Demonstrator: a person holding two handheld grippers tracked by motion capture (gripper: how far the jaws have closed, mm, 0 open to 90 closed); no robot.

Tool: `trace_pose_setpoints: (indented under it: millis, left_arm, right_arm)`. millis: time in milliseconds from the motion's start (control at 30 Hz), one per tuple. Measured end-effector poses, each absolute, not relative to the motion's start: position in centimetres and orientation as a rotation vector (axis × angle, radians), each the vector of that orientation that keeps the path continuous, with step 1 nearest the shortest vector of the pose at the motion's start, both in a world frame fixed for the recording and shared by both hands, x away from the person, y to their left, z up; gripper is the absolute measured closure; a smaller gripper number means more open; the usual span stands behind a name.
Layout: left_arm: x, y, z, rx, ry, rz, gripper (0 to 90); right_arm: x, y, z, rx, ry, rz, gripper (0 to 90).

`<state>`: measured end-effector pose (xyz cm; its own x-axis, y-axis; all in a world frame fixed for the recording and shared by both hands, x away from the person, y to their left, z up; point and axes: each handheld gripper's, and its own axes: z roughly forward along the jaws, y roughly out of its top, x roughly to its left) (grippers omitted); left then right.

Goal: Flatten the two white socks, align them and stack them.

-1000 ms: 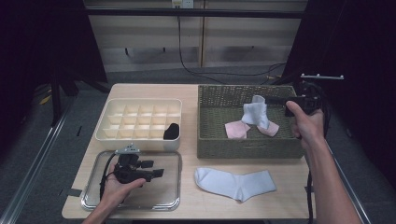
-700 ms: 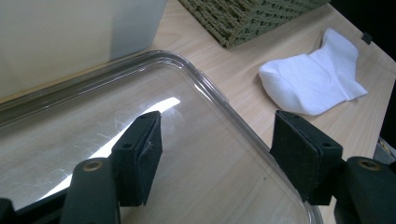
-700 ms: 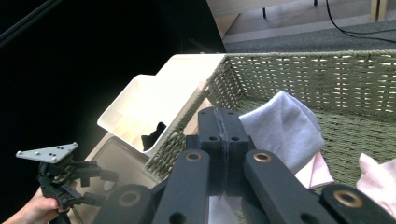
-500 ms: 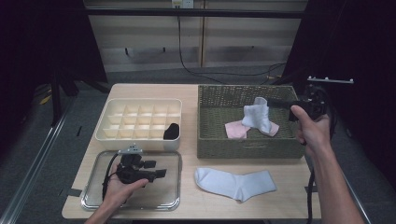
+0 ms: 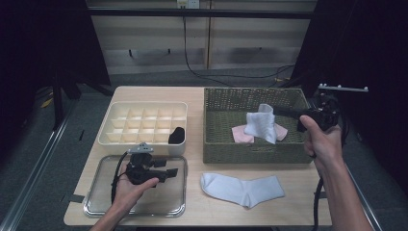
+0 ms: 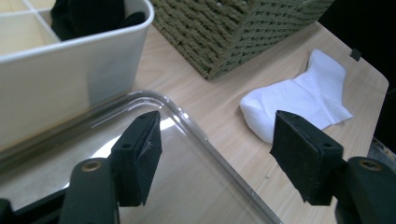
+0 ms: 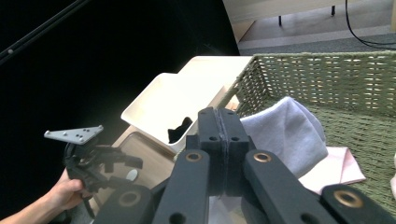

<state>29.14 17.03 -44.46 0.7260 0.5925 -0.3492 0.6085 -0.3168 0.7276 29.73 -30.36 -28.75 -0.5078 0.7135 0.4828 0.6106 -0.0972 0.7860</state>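
My right gripper (image 5: 277, 111) reaches over the right rim of the wicker basket (image 5: 250, 151) and is shut on a white sock (image 5: 260, 123), which hangs from its tips above the basket floor. In the right gripper view the jaws (image 7: 218, 117) are pressed together with that sock (image 7: 289, 137) bunched just behind them. A pink sock (image 5: 239, 134) lies flat in the basket under it. My left gripper (image 5: 171, 172) hovers over the metal tray (image 5: 98, 204), open, nothing between its pads (image 6: 140, 154). Another white sock (image 5: 243, 189) lies flat on the table in front of the basket.
A cream divided organiser box (image 5: 120, 137) stands behind the tray, with a black sock (image 5: 176, 135) in its front right compartment. The basket's woven walls stand high around the hanging sock. Dark floor and cables lie beyond the table's far edge.
My right gripper has drawn back to the right and slightly up, carrying the white sock with it. The left gripper has drifted a little over the tray, still open.
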Motion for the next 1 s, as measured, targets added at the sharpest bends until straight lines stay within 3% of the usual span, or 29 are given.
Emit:
trace_pose_setpoints:
  millis: [267,400,1000]
  left_arm:
    - [29.3,15.8,-43.8,1.993,0.848,-0.075,35.8]
    - [29.3,14.8,-43.4,2.009,0.839,-0.020,31.8]
    - [29.4,12.2,-42.7,1.981,0.792,-0.081,30.1]
  right_arm:
    - [27.7,-29.6,-28.2,1.460,2.071,1.698,89.6]
    - [26.7,-28.6,-28.0,1.444,2.100,1.692,89.6]
    - [23.8,-25.7,-30.4,1.386,2.174,1.767,89.6]
